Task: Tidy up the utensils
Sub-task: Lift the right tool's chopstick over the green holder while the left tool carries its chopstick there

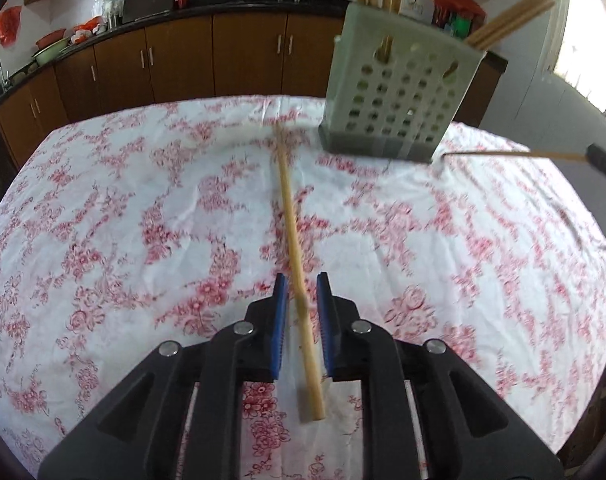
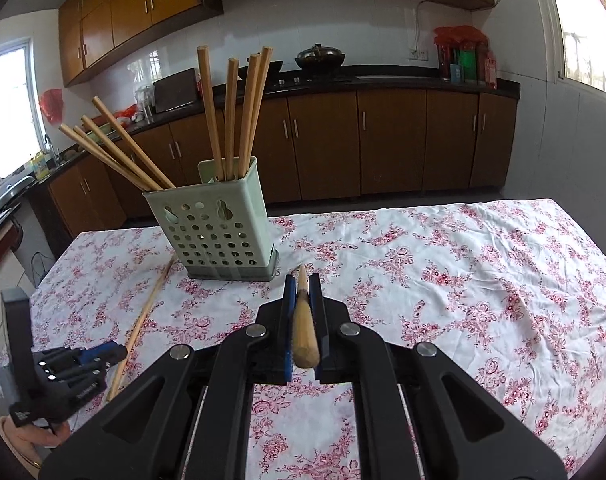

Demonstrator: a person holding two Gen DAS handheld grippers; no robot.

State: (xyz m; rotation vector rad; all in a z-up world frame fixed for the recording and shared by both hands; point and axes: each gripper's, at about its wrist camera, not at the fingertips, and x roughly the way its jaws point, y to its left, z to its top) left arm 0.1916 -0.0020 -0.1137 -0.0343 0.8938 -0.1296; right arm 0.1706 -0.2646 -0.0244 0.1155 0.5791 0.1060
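A pale green perforated holder (image 1: 399, 92) (image 2: 215, 228) stands on the flowered tablecloth (image 1: 143, 220) with several wooden chopsticks (image 2: 231, 120) upright or leaning in it. One loose chopstick (image 1: 291, 216) (image 2: 143, 312) lies on the cloth, its near part between the blue pads of my left gripper (image 1: 302, 280) (image 2: 117, 350). There is a gap on each side, so the gripper is open and low over the cloth. My right gripper (image 2: 303, 280) (image 1: 593, 156) is shut on another chopstick (image 2: 305, 328) (image 1: 503, 154), held above the table and pointing at the holder's base.
Brown cabinets (image 2: 391, 140) and a dark counter with woks (image 2: 321, 58) run behind the table. The cloth-covered table edge (image 1: 19, 184) drops off at the left. A person's hand (image 2: 35, 440) holds the left gripper's handle. Bare cloth (image 2: 483, 280) stretches right of the holder.
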